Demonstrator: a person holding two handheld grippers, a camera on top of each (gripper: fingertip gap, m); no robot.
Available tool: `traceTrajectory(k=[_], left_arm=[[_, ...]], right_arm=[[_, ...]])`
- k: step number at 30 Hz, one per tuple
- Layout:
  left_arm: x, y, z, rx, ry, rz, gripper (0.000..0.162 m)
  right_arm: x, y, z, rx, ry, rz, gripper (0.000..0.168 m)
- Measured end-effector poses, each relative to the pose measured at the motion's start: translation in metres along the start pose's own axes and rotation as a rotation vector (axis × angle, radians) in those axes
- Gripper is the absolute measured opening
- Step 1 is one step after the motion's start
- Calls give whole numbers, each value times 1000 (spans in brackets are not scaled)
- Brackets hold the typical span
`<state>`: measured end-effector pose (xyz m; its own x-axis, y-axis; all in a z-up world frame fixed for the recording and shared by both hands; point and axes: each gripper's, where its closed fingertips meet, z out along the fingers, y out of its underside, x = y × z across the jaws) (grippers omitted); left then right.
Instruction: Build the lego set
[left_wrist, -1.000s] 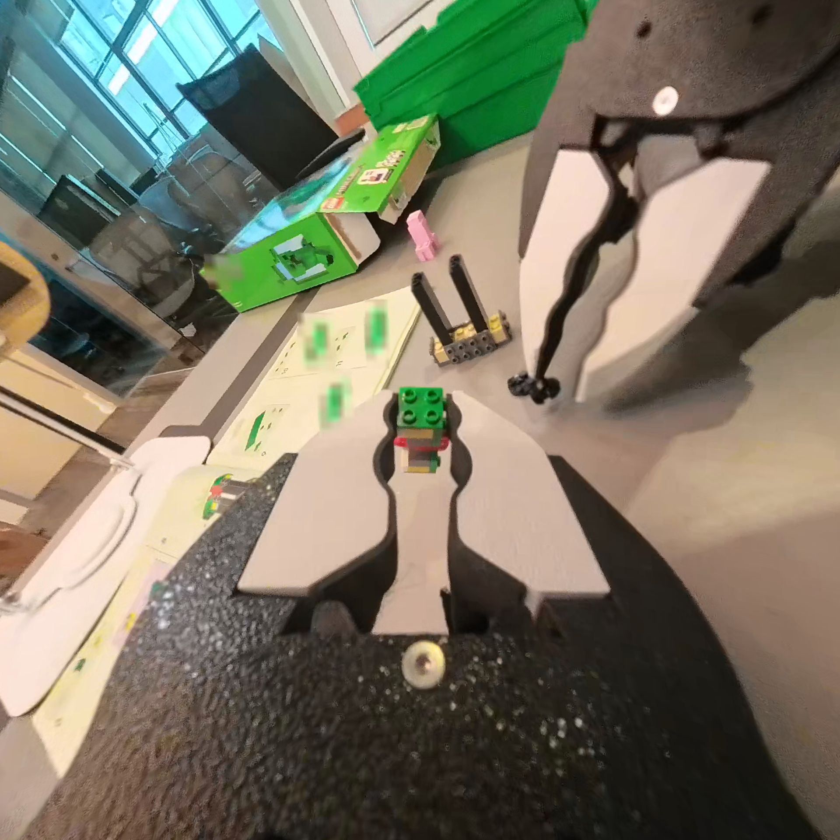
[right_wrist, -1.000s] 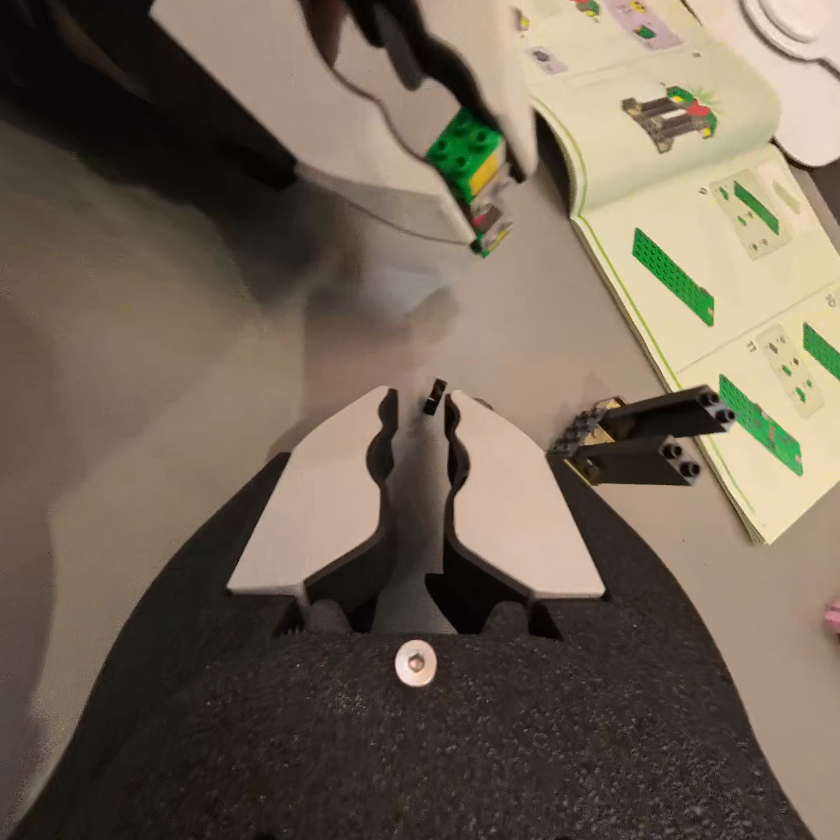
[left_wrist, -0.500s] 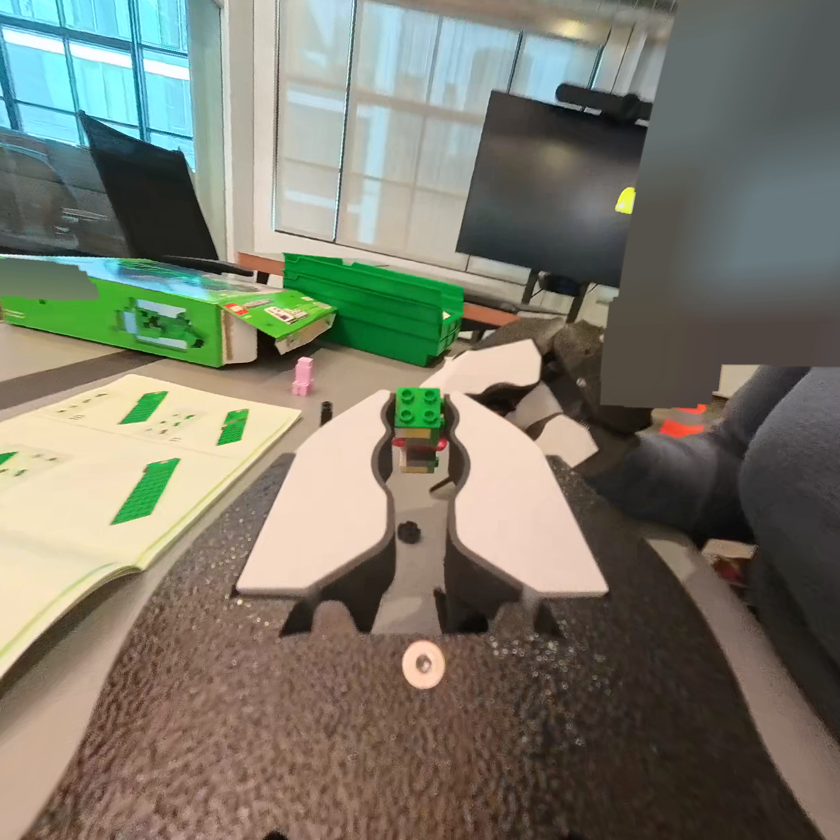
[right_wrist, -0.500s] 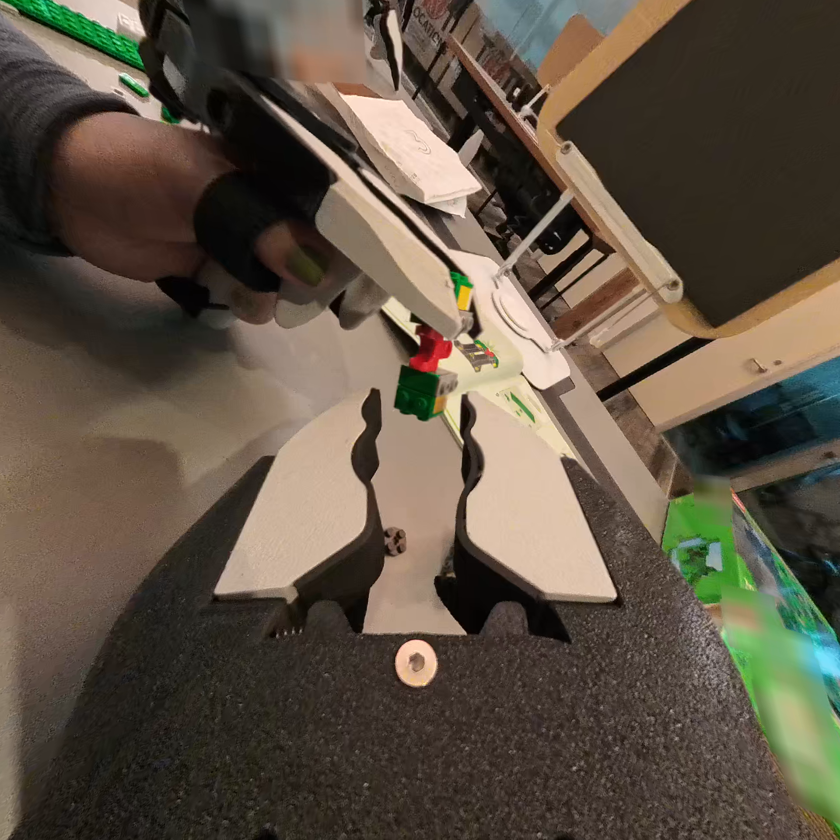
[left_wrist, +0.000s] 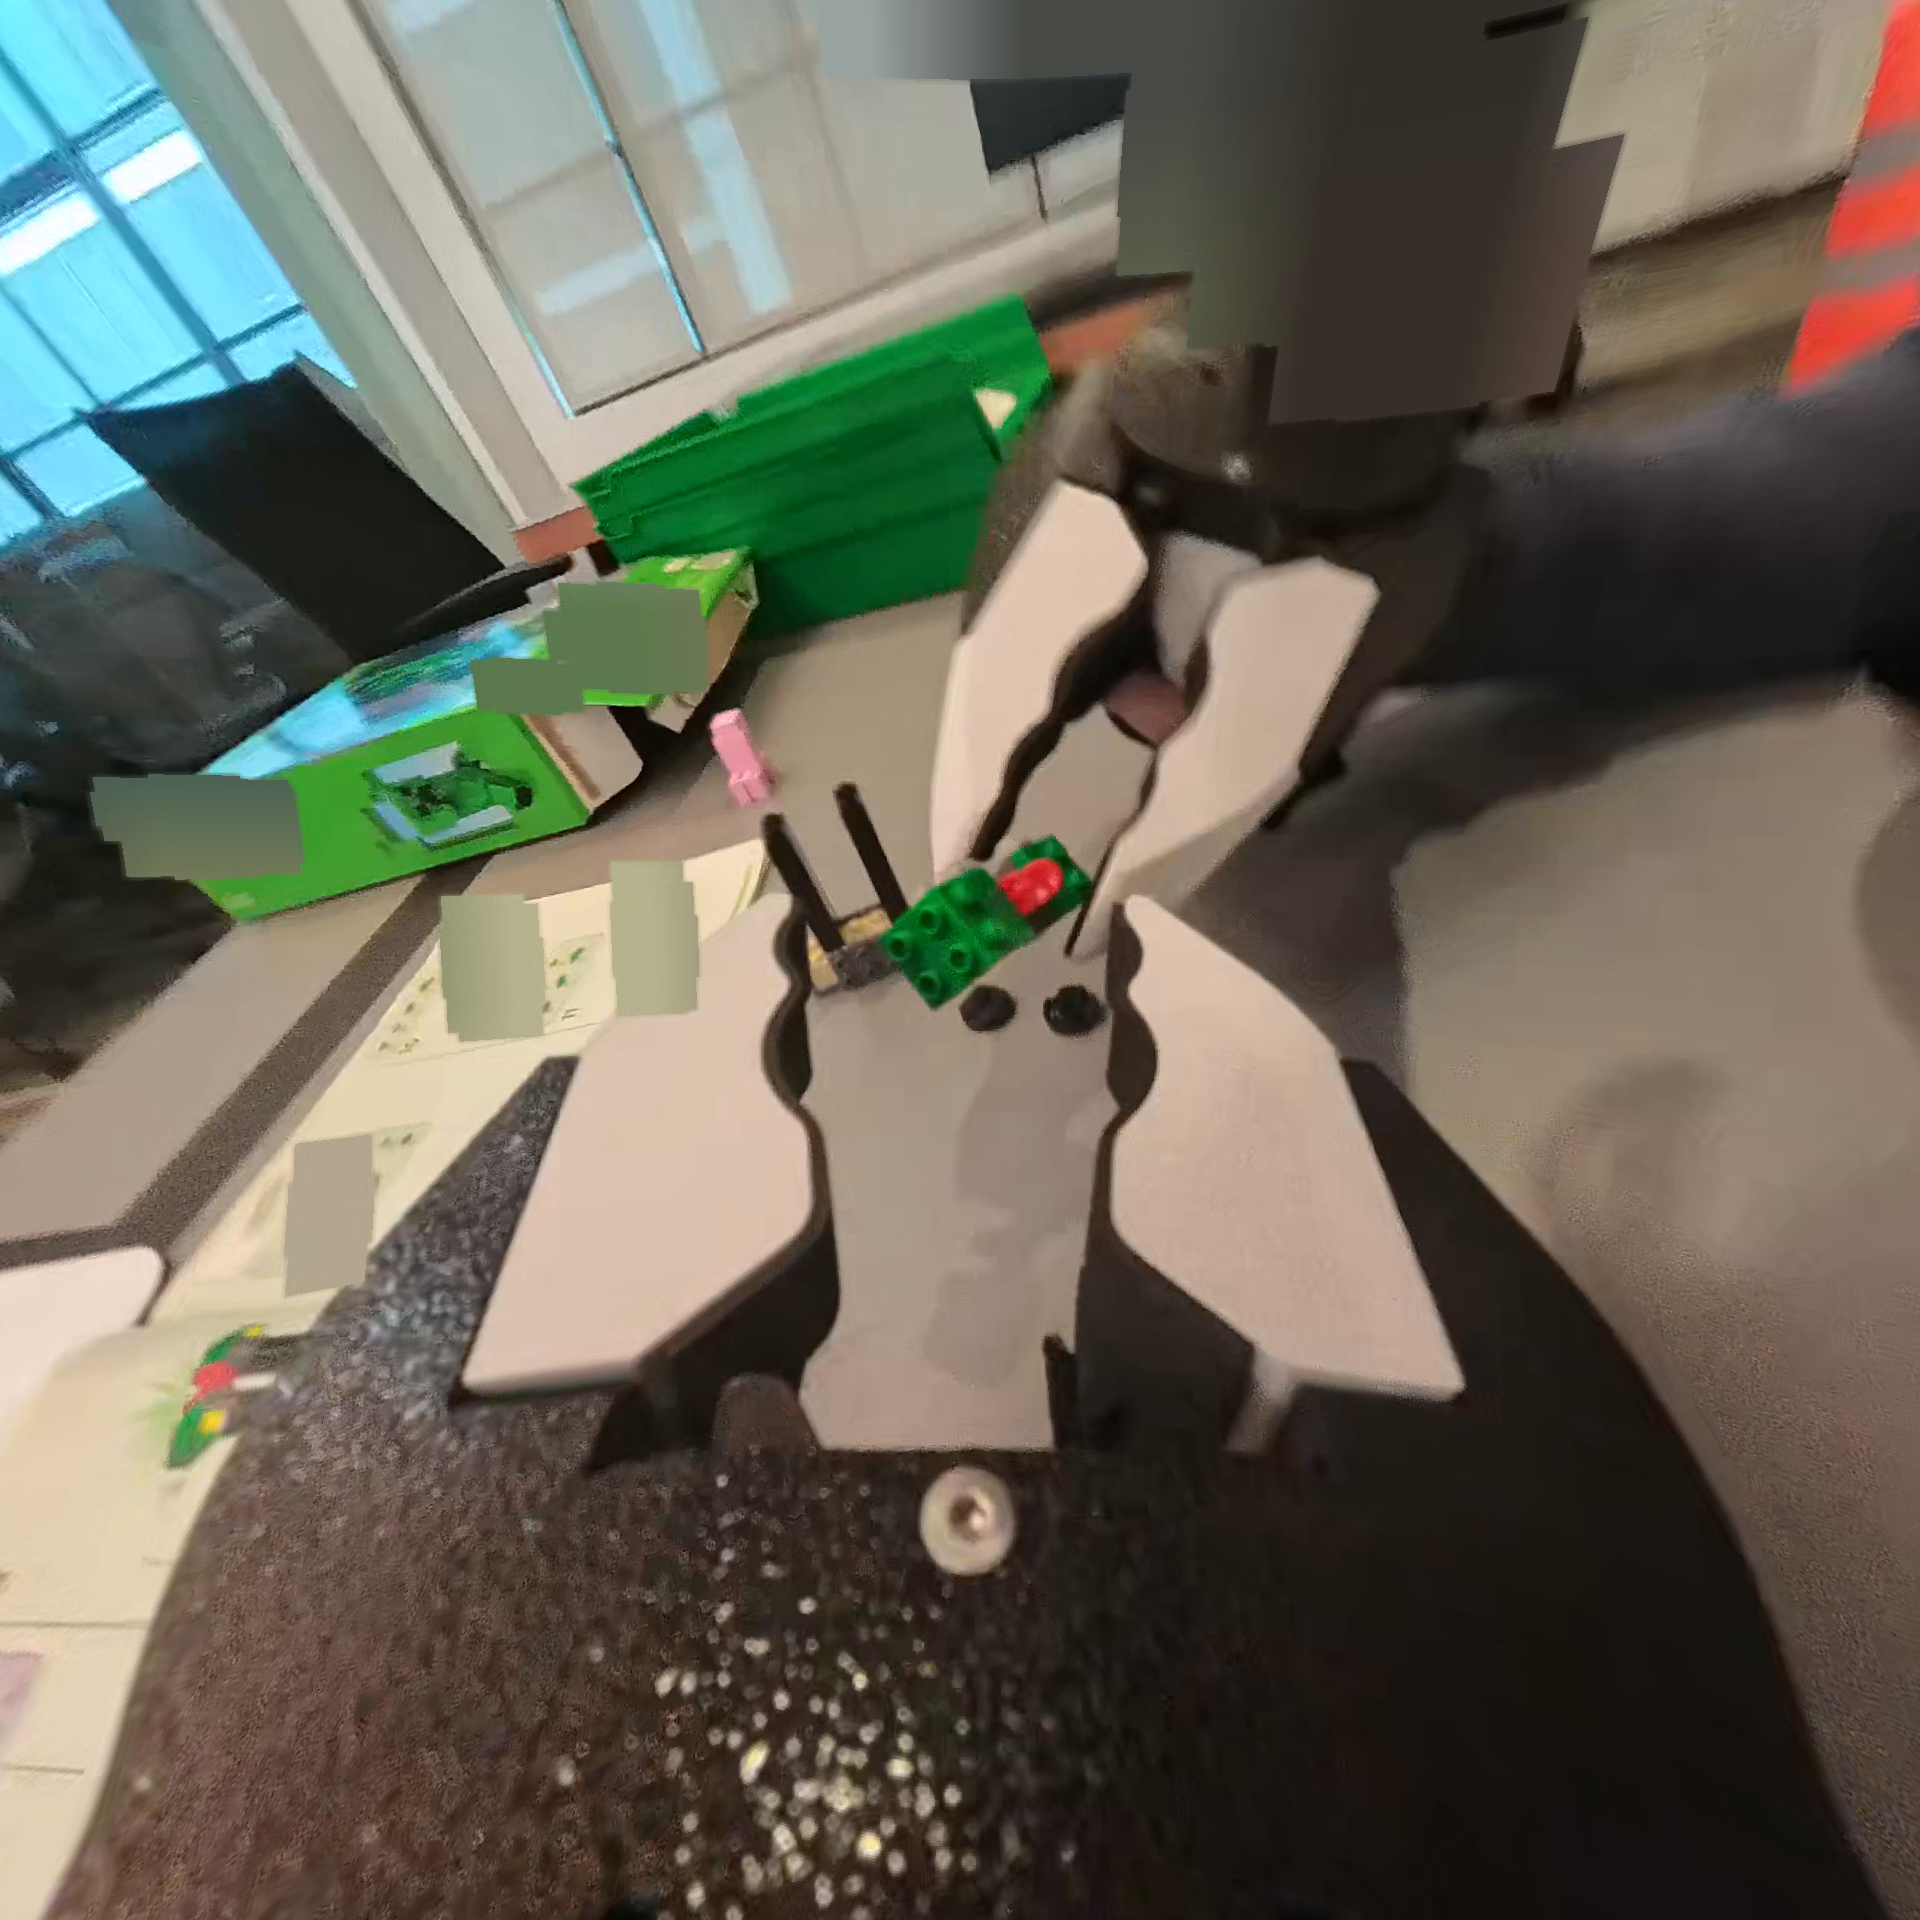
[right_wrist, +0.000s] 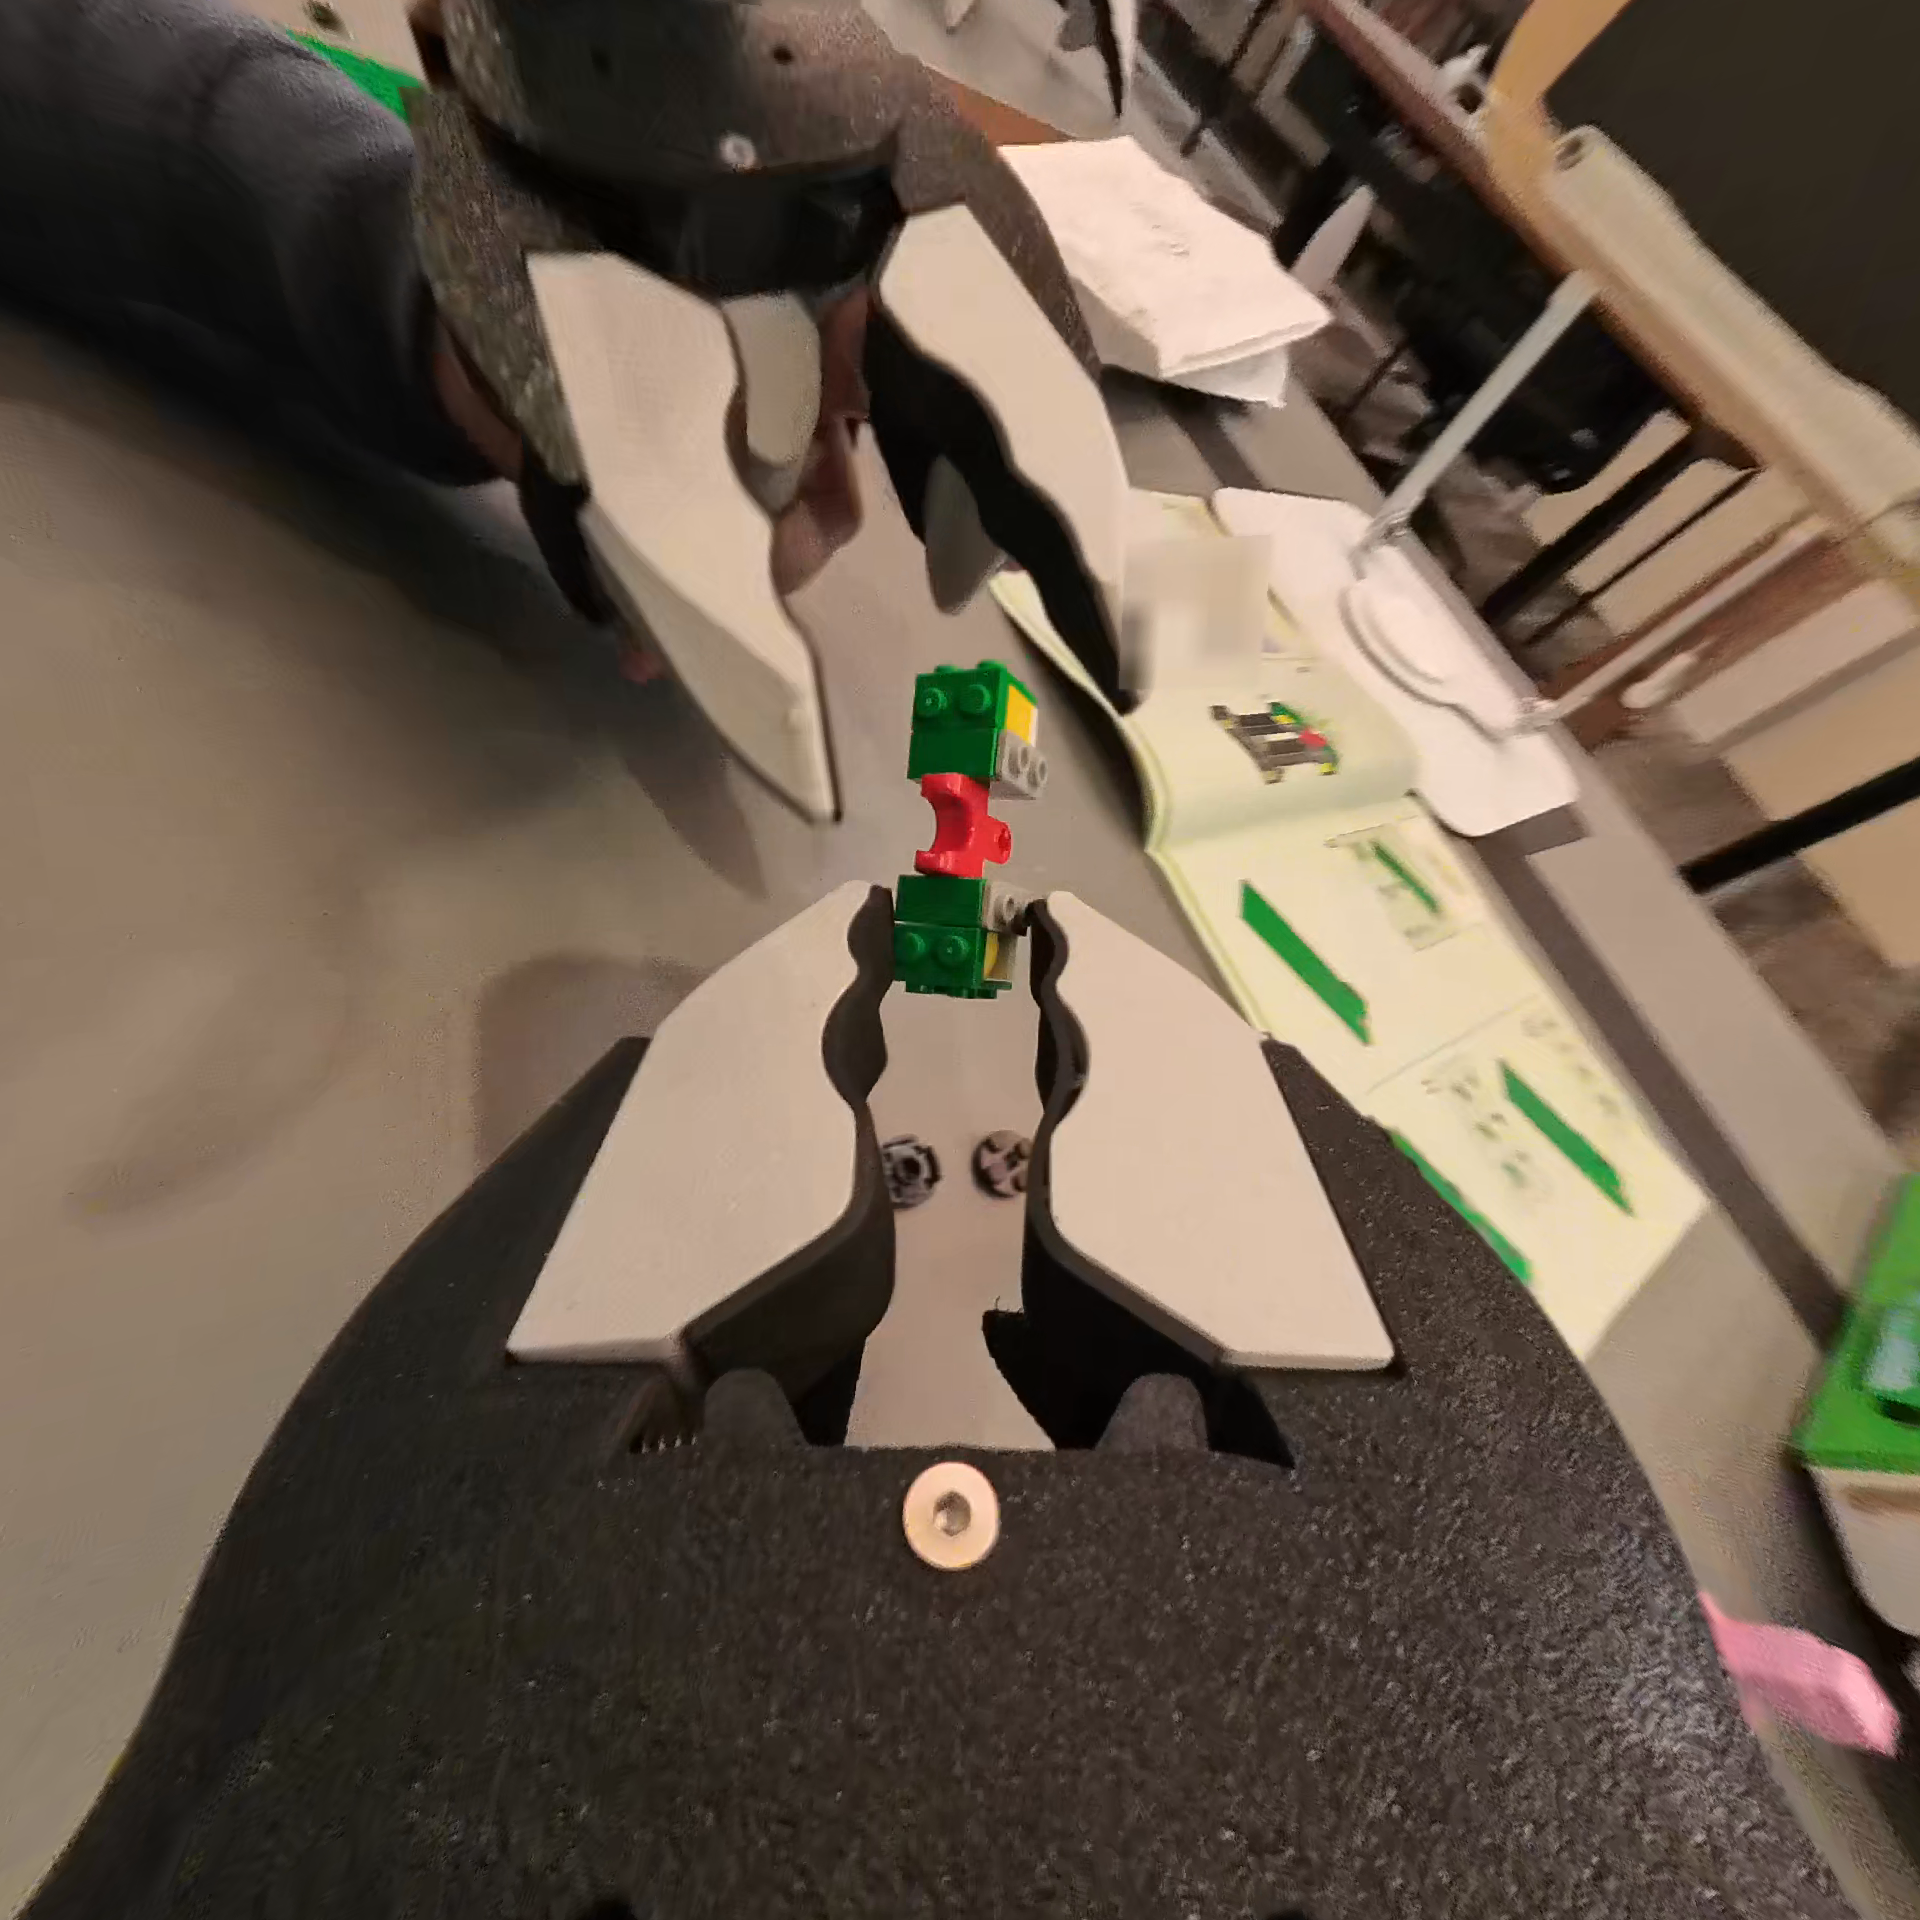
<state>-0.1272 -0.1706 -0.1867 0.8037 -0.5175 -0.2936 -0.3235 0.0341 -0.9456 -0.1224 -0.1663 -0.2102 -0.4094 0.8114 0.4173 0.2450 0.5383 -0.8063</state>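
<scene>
Little lego piece (right_wrist: 961, 831), green blocks at both ends, red bit in the middle, pinched at one end by your right gripper (right_wrist: 954, 935), your left gripper (left_wrist: 951, 961) wide apart and empty, two black studs (left_wrist: 1029, 1008) on the grey table (right_wrist: 260, 935)

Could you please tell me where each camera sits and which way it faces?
Left wrist view: sits on the open left tongs, facing the windows; the right tongs oppose it.
Right wrist view: sits on the right tongs, gripping the lego assembly, facing the left tongs and a dark sleeve.
Shared: the lego assembly, two black studs, instruction booklet.
</scene>
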Motion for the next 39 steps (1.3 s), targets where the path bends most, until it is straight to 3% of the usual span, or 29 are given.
traceTrajectory(k=[6, 13, 18, 24, 27, 29, 31, 35, 37, 39], left_arm=[[25, 16, 8, -97, 71, 210, 44], [27, 11, 6, -64, 75, 196, 45], [14, 6, 0, -24, 54, -3, 59], [5, 9, 2, -48, 86, -274, 51], [5, 11, 2, -68, 76, -252, 40], [10, 10, 3, -74, 93, -218, 28], [11, 7, 2, -50, 93, -193, 26], [4, 2, -3, -3, 48, -137, 24], [-2, -2, -9, 26, 4, -36, 24], [0, -6, -15, 56, -14, 98, 23]], right_arm=[[-20, 2, -2, 9, -209, 123, 25], [-22, 4, -4, 18, -249, 173, 24], [-13, 12, 0, -18, -157, 108, 25], [-4, 2, -1, 20, 31, -166, 25], [1, -5, -5, 18, 172, -380, 25], [2, -6, -5, 9, 211, -436, 25], [3, -8, -6, 16, 230, -457, 25], [5, -15, -11, 73, 228, -370, 29], [10, -17, -16, 128, 162, -178, 36], [6, -28, -26, 261, -33, 111, 31]])
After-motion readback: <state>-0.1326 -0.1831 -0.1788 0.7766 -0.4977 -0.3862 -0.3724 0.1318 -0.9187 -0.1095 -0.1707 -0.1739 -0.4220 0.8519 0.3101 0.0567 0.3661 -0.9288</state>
